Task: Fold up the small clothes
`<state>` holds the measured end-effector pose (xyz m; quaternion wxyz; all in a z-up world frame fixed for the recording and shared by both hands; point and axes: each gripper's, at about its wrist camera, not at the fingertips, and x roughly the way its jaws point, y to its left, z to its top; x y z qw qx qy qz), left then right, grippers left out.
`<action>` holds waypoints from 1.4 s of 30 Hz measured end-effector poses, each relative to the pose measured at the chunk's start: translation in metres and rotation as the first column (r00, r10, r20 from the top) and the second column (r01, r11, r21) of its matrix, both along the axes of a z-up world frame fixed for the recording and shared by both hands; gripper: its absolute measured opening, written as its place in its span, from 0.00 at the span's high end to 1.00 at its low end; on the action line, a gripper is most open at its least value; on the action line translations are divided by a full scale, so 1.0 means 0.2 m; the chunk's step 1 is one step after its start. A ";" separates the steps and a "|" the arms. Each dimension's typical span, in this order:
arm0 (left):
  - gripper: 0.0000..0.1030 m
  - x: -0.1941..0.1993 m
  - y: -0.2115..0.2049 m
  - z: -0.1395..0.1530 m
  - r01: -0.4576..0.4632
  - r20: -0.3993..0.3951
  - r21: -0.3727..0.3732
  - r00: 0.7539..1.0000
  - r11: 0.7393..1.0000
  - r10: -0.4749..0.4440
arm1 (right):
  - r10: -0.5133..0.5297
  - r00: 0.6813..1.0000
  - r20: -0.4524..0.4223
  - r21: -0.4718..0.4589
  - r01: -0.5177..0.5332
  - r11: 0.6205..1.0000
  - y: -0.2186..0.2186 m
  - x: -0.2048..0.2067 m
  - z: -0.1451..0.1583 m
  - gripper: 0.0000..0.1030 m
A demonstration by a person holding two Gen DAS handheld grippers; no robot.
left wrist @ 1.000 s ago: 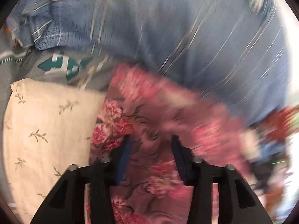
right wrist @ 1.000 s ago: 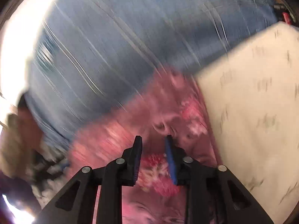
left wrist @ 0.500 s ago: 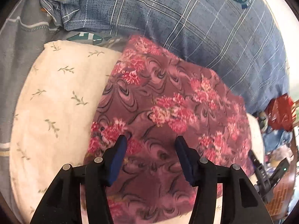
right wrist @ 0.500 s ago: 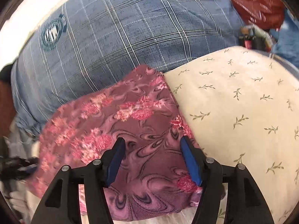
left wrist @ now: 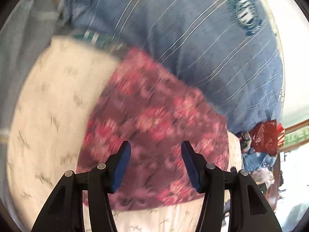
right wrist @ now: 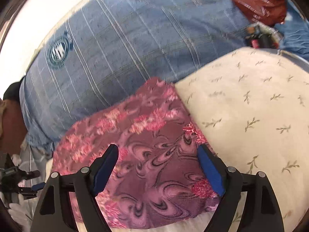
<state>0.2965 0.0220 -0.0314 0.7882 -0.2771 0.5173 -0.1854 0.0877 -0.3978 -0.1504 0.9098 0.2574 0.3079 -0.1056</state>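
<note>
Folded mauve cloth with pink flowers and dark swirls is laid flat as a rough rectangle on a cream pillow sprigged with small leaves, against a blue checked cushion. Above it, the left gripper and right gripper are held with jaws spread wide, nothing being gripped.

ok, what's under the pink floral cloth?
The pink floral cloth lies on a cream leaf-print pillow, visible beside and below it. Anything directly beneath the cloth is covered.
</note>
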 end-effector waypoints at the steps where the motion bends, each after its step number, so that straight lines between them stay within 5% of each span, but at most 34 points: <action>1: 0.43 0.03 -0.01 0.04 -0.006 0.015 0.024 1.000 1.000 0.006 | 0.004 1.000 0.013 -0.021 -0.003 1.000 0.02 -0.01 0.02 0.16; 8: 0.42 0.41 -0.02 0.08 -0.062 -0.073 -0.017 0.996 0.998 0.060 | 0.108 0.985 -0.133 -0.137 -0.127 0.982 0.18 0.10 -0.02 0.16; 15: 0.45 0.78 -0.27 -0.01 0.039 -0.149 0.249 0.989 0.968 -0.001 | 0.125 0.982 -0.140 -0.129 -0.143 0.981 0.19 0.13 -0.03 0.05; 18: 0.65 0.87 -0.36 -0.13 0.113 -0.204 0.408 0.978 0.906 -0.030 | 0.139 0.978 -0.154 -0.138 -0.160 0.977 0.20 0.14 -0.04 0.02; 21: 0.89 0.90 -0.40 -0.22 0.161 -0.234 0.468 0.971 0.869 -0.054 | 0.147 0.976 -0.162 -0.142 -0.170 0.975 0.21 0.16 -0.04 0.00; 23: 1.00 0.92 -0.37 -0.19 0.093 -0.166 0.472 0.986 0.877 -0.016 | 0.150 0.976 -0.159 -0.134 -0.171 0.976 0.20 0.16 -0.04 0.00; 27: 1.00 0.93 -0.13 -0.09 -0.122 -0.055 0.422 0.986 0.898 0.160 | 0.148 0.978 -0.143 -0.117 -0.166 0.979 0.19 0.15 -0.04 0.00; 31: 0.97 0.88 -0.05 -0.07 -0.063 -0.093 0.322 0.991 0.945 0.098 | 0.143 0.979 -0.148 -0.134 -0.164 0.977 0.20 0.16 -0.04 0.00; 39: 0.72 0.94 -0.17 -0.25 -0.008 -0.196 0.262 0.979 0.965 0.061 | 0.139 0.979 -0.150 -0.146 -0.161 0.976 0.21 0.16 -0.04 0.00; 42: 0.54 1.00 -0.23 -0.31 -0.008 -0.205 0.294 0.976 0.956 0.071 | 0.139 0.979 -0.149 -0.146 -0.161 0.976 0.21 0.16 -0.04 0.00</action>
